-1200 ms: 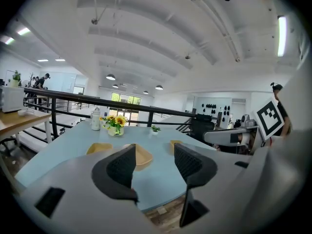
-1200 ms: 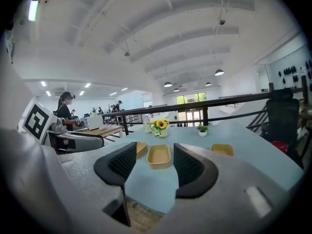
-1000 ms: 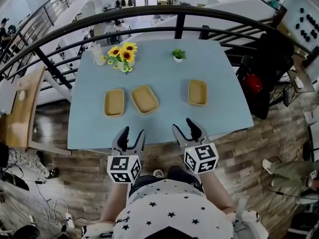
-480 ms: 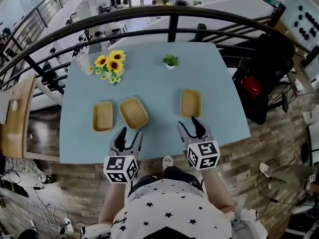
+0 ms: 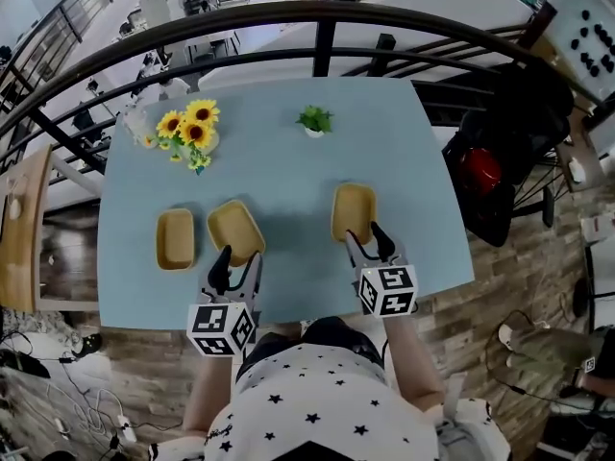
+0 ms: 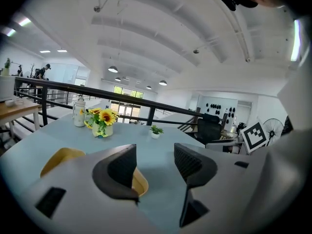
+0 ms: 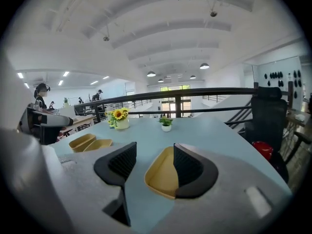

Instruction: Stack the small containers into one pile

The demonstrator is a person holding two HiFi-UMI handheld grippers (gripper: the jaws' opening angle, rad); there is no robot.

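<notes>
Three shallow yellow containers lie on the light blue table (image 5: 288,171): a left one (image 5: 175,239), a middle one (image 5: 234,230) turned at an angle, and a right one (image 5: 353,211) set apart. My left gripper (image 5: 233,261) is open just short of the middle container (image 6: 138,181), whose rim shows behind its left jaw. My right gripper (image 5: 370,239) is open at the near end of the right container (image 7: 161,174), its jaws over that end with nothing held. The other two containers (image 7: 90,143) show at the left of the right gripper view.
A vase of sunflowers (image 5: 188,133) and a small potted plant (image 5: 312,119) stand at the table's far side. A black railing (image 5: 317,17) runs behind the table. A dark chair with a red bag (image 5: 480,171) is to the right.
Both grippers have moved forward over the table edge: the left up to the middle container, the right onto the near end of the right container. Both stay open.
</notes>
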